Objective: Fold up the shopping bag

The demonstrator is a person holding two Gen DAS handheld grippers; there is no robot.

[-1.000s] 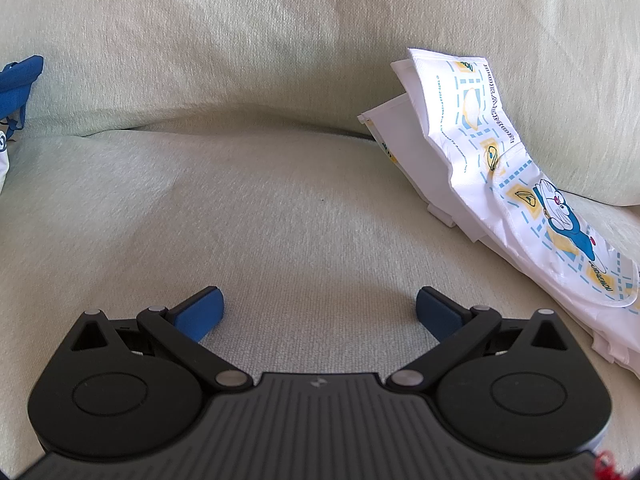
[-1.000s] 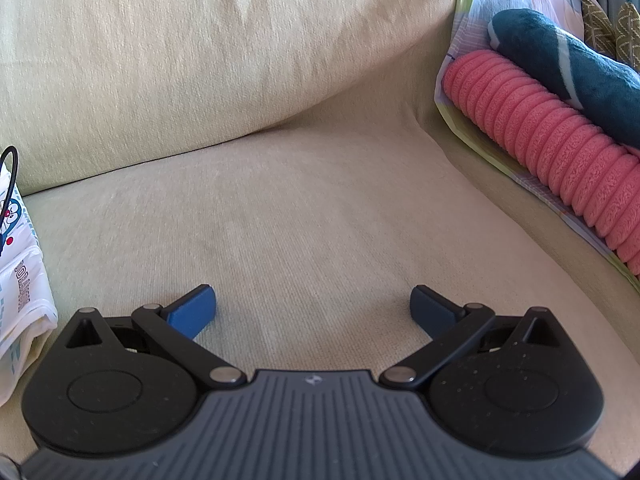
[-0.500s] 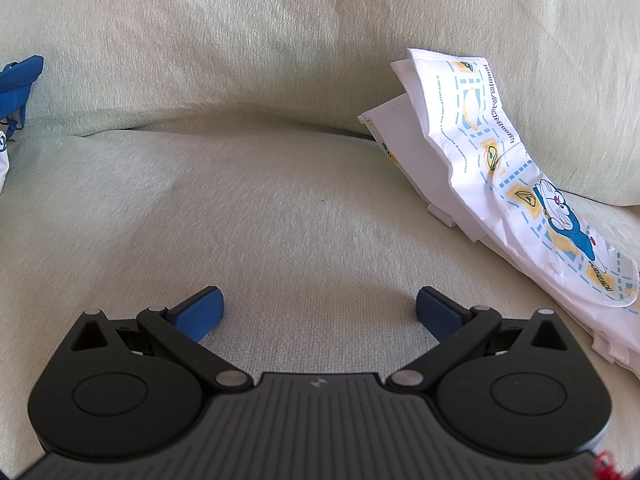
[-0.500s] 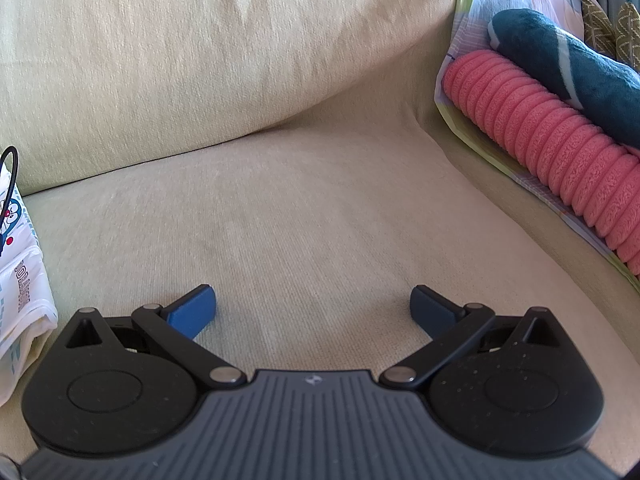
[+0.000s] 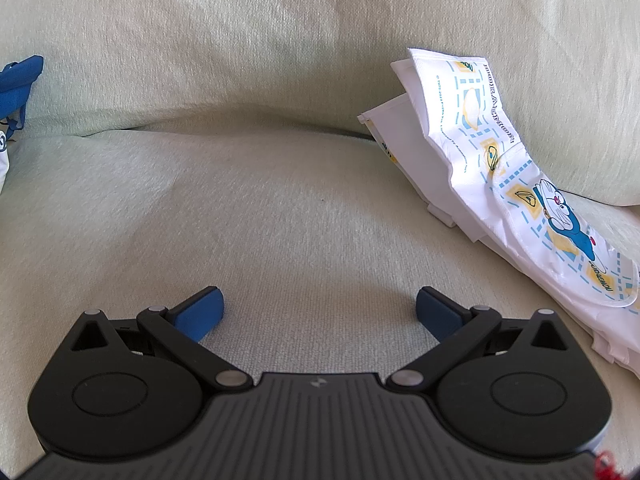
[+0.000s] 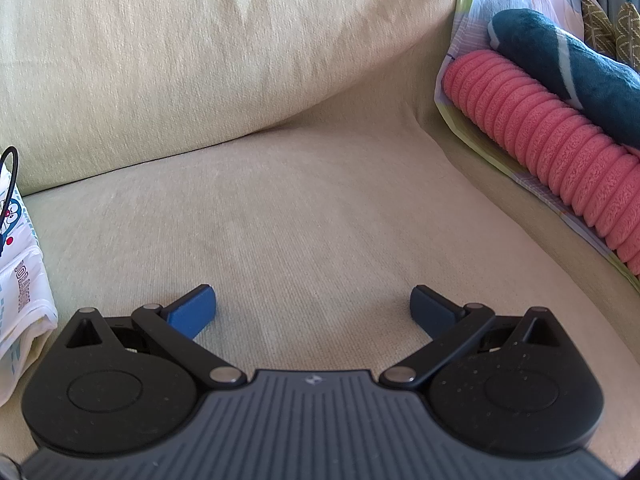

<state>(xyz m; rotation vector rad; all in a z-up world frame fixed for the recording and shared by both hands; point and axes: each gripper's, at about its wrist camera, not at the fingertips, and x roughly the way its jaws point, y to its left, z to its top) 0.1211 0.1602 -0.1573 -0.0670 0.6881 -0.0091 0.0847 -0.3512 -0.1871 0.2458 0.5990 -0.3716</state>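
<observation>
A white shopping bag [image 5: 496,176] with blue and yellow cartoon print lies crumpled on the sofa seat, its far end leaning on the back cushion at the right of the left wrist view. My left gripper [image 5: 319,310] rests low over the seat to the bag's left, open, nothing between its blue fingertips. In the right wrist view an edge of the same bag [image 6: 20,280] shows at the far left. My right gripper [image 6: 313,307] is open over bare seat fabric, to the right of the bag.
Pale sofa back cushions [image 6: 180,60] rise behind both grippers. A pink ribbed roll [image 6: 560,152] and a dark teal plush [image 6: 568,60] lie along the sofa's right side. A blue strap [image 5: 20,80] sits at the far left. A thin black cable [image 6: 12,172] loops near the bag.
</observation>
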